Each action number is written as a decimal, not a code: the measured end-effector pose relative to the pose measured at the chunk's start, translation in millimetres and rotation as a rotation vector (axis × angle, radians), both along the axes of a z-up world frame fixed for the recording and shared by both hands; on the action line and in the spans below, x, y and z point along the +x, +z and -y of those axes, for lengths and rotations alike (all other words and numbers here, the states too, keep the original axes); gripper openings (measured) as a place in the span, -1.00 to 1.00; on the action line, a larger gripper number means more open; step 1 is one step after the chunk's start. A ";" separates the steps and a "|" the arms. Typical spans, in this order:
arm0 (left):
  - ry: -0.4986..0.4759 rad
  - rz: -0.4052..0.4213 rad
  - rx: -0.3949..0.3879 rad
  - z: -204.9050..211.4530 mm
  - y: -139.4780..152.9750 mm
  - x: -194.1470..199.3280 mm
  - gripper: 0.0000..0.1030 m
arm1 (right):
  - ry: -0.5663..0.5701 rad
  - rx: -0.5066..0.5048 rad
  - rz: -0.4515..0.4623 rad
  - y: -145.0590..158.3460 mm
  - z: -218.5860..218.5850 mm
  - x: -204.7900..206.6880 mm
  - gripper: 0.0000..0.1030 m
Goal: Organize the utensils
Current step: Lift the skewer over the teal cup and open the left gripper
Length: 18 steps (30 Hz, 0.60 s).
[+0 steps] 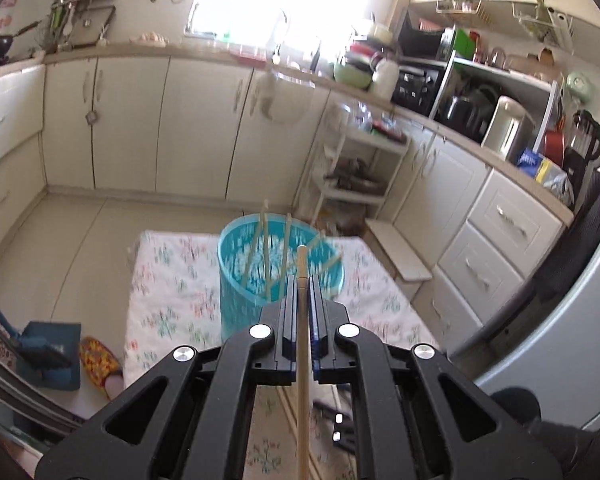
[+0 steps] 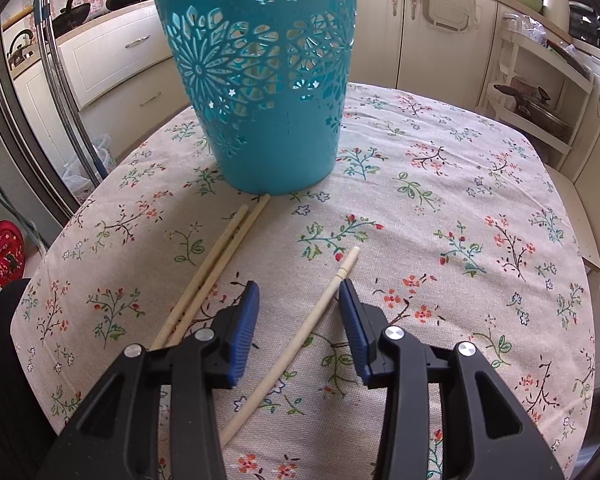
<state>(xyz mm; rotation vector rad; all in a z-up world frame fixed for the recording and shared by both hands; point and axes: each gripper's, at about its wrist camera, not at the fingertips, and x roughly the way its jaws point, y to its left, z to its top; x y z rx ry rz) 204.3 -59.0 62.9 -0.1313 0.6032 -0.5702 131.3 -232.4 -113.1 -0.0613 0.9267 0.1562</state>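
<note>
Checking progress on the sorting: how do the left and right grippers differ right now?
The left gripper is shut on a chopstick, raised above the teal basket; the right gripper is open, straddling a lone chopstick lying on the tablecloth. Both have blue pads.

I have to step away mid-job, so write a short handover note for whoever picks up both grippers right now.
Left gripper: shut on one chopstick, held above the table, in line with the teal basket.
Right gripper: open, low over the table, a single chopstick lying between its fingers, not gripped.
Done: several chopsticks already stand in the basket.
Left: drop the held one in, pick up the single one, then the pair lying beside the basket's base on the floral tablecloth.
</note>
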 end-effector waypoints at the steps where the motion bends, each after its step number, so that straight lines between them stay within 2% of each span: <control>1: 0.013 0.020 -0.007 1.4 7.5 3.6 -0.90 | 0.000 0.000 0.000 -0.1 0.2 0.1 -0.20; 5: 0.083 0.097 -0.023 8.0 32.3 21.8 -0.90 | 0.000 0.000 0.000 -0.2 0.3 0.2 -0.19; 8: 0.123 0.127 -0.045 16.9 40.1 41.9 -0.90 | 0.001 -0.001 0.000 -0.2 0.2 0.2 -0.18; 18: 0.246 0.190 -0.069 40.2 32.9 99.5 -0.90 | 0.005 0.010 -0.002 -0.8 -0.3 1.9 -0.12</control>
